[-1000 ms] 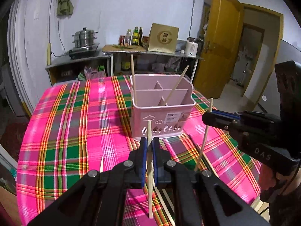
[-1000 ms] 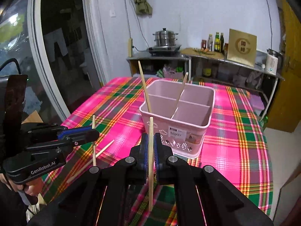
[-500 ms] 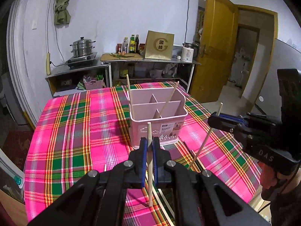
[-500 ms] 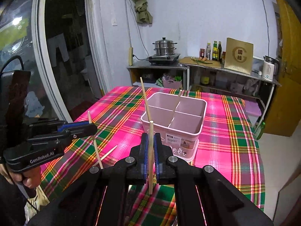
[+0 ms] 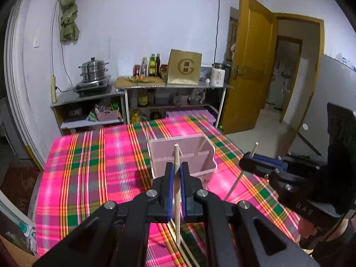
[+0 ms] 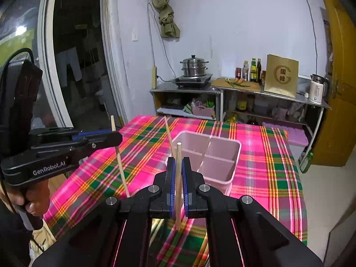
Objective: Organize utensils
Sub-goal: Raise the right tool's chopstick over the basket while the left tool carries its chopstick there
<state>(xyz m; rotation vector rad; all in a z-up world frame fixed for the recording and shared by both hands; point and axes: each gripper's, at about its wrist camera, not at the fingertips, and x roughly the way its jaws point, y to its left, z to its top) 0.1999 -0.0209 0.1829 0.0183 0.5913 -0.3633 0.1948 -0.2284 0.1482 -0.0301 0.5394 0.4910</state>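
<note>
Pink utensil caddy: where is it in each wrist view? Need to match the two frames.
Left wrist: pink utensil caddy sits centre frame, right behind the left gripper and its chopstick.
Right wrist: caddy centre-right, behind the right gripper.
Shared landmark: steel steamer pot on the back counter.

left gripper (image 5: pixel 177 173) jaws clamped, right gripper (image 6: pixel 178 173) likewise, seemingly raised

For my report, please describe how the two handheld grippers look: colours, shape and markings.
Both are black with blue pads and silver screws. The left gripper reads "GenRobot.AI" in white, and a black cable runs from its back. The right gripper shows raised letters, hard to read.
</note>
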